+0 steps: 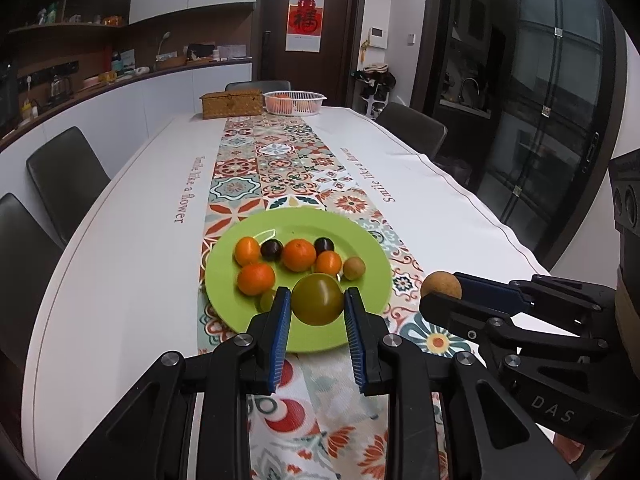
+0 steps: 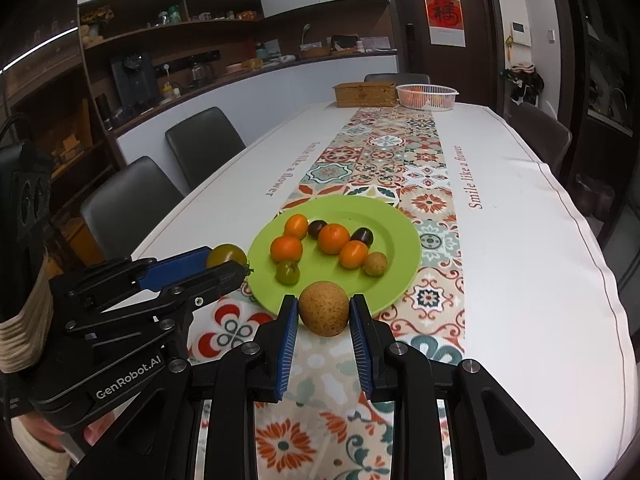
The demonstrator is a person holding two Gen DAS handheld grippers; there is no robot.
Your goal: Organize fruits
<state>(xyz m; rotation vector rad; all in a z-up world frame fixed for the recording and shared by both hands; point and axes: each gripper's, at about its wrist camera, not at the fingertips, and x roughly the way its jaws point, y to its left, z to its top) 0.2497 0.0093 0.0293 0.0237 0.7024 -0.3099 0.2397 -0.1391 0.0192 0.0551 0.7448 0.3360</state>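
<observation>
A green plate (image 1: 240, 312) (image 2: 400, 248) lies on the patterned runner with several orange fruits (image 1: 298, 255) (image 2: 333, 239), two dark ones (image 1: 272, 249), a small tan fruit (image 1: 354, 268) (image 2: 375, 264) and a small green tomato (image 2: 288, 272). My left gripper (image 1: 318, 300) is shut on a green-brown tomato (image 1: 319, 299) (image 2: 226, 255) above the plate's near edge. My right gripper (image 2: 324, 314) is shut on a round tan fruit (image 2: 324, 314) (image 1: 441, 285) just over the plate's near rim.
A white basket (image 1: 295, 103) (image 2: 427, 96) with fruit and a woven box (image 1: 231, 103) (image 2: 364, 94) stand at the table's far end. Dark chairs (image 1: 66, 176) (image 2: 204, 140) line both sides. The white tablecloth (image 1: 132, 240) reaches the table edges.
</observation>
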